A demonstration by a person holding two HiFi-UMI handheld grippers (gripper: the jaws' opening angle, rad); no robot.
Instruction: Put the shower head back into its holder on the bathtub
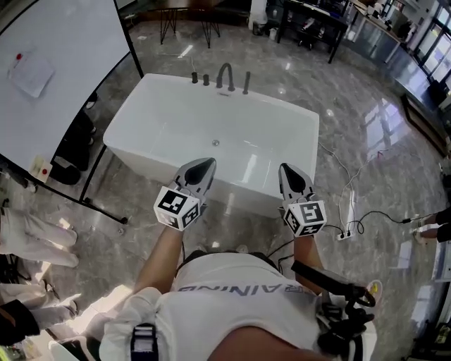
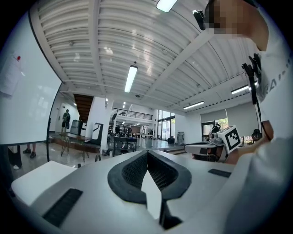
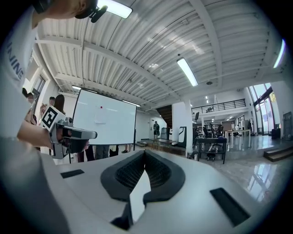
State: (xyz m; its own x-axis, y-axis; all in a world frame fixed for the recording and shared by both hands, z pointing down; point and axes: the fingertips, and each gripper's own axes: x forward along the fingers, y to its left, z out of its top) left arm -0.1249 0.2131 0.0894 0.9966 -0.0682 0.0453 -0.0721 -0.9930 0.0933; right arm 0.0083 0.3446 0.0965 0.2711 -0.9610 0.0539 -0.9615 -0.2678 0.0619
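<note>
A white bathtub (image 1: 296, 120) stands on the marble floor in the head view, just beyond both grippers. On its far rim are two small dark knobs (image 1: 200, 77), a curved dark faucet (image 1: 225, 73) and a slim dark upright piece (image 1: 246, 82); I cannot tell whether that piece is the shower head. My left gripper (image 1: 210, 162) (image 2: 147, 152) is shut and empty above the tub's near rim. My right gripper (image 1: 286, 168) (image 3: 144, 152) is beside it, also shut and empty. Each gripper view shows the other gripper at its side, the right gripper (image 2: 215, 147) and the left gripper (image 3: 75, 134).
A whiteboard (image 1: 56, 70) on a black wheeled stand stands left of the tub. A power strip (image 1: 344, 235) with cables lies on the floor to the right. A person's legs (image 1: 28, 236) are at the left edge. Dark tables (image 1: 310, 17) stand at the back.
</note>
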